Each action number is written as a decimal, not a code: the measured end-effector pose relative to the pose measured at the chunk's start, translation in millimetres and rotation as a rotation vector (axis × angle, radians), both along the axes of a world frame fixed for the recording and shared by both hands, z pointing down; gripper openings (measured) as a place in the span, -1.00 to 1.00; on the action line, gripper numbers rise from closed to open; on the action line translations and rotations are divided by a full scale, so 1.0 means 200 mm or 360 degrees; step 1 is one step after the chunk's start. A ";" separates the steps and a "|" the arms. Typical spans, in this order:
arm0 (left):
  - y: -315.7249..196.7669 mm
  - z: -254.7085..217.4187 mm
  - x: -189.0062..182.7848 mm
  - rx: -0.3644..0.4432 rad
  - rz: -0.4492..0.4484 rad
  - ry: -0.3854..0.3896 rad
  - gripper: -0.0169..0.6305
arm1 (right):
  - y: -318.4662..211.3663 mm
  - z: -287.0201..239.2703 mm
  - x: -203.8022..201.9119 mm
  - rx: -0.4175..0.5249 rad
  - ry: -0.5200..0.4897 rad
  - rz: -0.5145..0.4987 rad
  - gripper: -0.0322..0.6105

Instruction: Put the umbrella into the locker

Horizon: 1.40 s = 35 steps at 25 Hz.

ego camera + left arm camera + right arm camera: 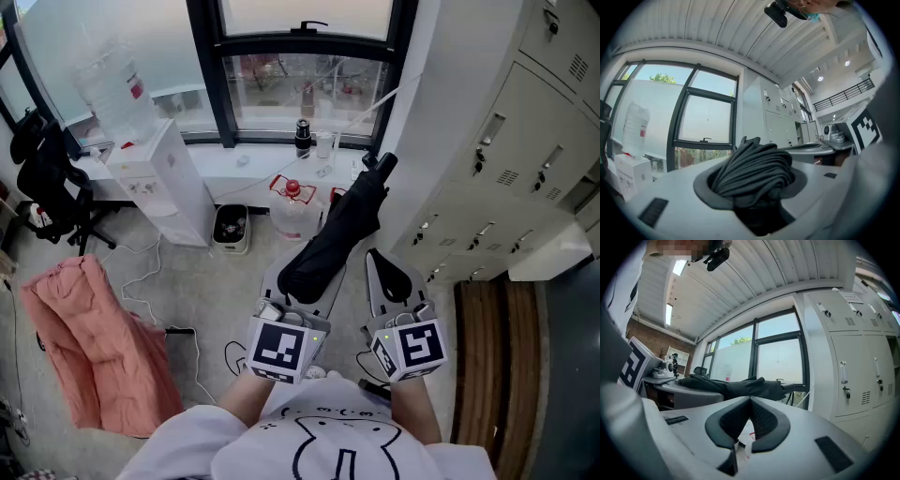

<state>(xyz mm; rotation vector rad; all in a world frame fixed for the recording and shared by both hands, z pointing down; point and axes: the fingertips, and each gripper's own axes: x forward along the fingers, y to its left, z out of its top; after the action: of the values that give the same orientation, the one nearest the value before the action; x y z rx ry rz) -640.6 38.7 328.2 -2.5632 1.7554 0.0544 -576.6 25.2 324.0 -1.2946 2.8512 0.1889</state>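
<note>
The black folded umbrella [342, 230] lies level, slanting from my left gripper [302, 274] up and right toward the grey lockers [511, 164]; its handle end [385, 163] is nearest them. The left gripper is shut on the umbrella's bunched fabric [754, 171], which fills the space between its jaws. My right gripper [390, 274] is just right of it, shut with nothing held; its pads [761, 416] meet at the tips. In the right gripper view the umbrella [736, 386] stretches across to the left, with closed locker doors [853, 357] on the right. All locker doors in view are closed.
A water dispenser [155, 178] stands by the window at left, with a bin [231, 227] and a red-capped water jug [292, 211] beside it. Pink cloth [94, 347] lies at the lower left, with cables on the floor nearby. A wooden bench [492, 356] runs below the lockers.
</note>
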 end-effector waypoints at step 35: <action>-0.08 -0.08 0.88 0.0074 0.0858 0.0083 -0.23 | 0.10 -0.13 0.84 0.0176 0.0045 0.0889 -0.82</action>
<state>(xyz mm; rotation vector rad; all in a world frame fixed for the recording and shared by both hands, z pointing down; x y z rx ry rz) -465.2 22.7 312.0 -2.9357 1.0092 0.1725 -409.1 46.1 298.0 -2.0340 2.3794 0.3588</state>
